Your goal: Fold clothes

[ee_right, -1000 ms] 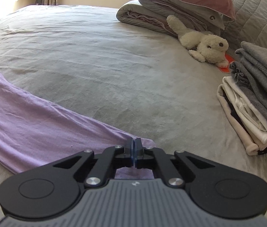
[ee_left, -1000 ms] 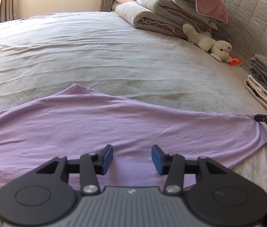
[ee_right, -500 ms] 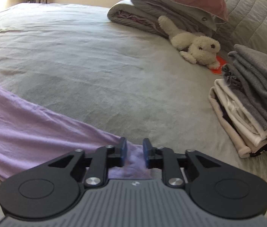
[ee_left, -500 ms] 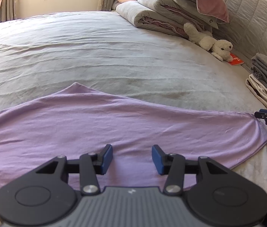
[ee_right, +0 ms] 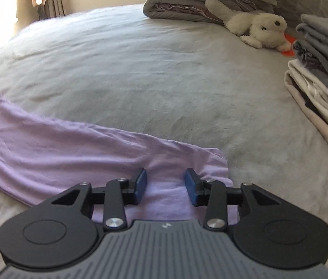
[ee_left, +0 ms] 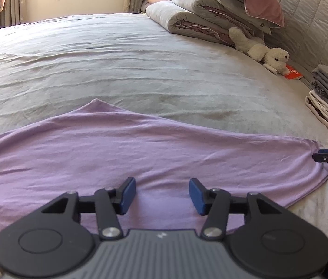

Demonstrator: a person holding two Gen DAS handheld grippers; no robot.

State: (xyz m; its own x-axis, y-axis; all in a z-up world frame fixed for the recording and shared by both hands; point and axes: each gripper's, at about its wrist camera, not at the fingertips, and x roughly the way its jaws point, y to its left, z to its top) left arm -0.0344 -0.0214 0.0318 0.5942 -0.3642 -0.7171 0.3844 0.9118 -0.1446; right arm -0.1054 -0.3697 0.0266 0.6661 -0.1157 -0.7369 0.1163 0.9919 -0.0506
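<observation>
So both grippers are released now. The right gripper (ee_right: 164,183) has just been opening its jaws; the corner of the purple garment (ee_right: 75,144) lies under the gap between them, but the blue pads do not press on it. The left gripper (ee_left: 161,193) has also just been opening a little more, and it hangs over the near part of the same cloth with nothing caught between the pads.

The purple garment (ee_left: 140,151) lies spread flat across the near edge of the bed (ee_left: 129,58), with one point of cloth towards the middle of the bed. It looks laid out or perhaps folded once; I cannot tell how many layers it has. It is not yet a small packet, so I judge that several folds are left for this piece.

Further out, at the right side of the bed, a stack of folded clothes (ee_right: 322,74) stands near a white plush toy (ee_right: 256,28). These seem finished already, and the purple piece probably goes there afterwards.
</observation>
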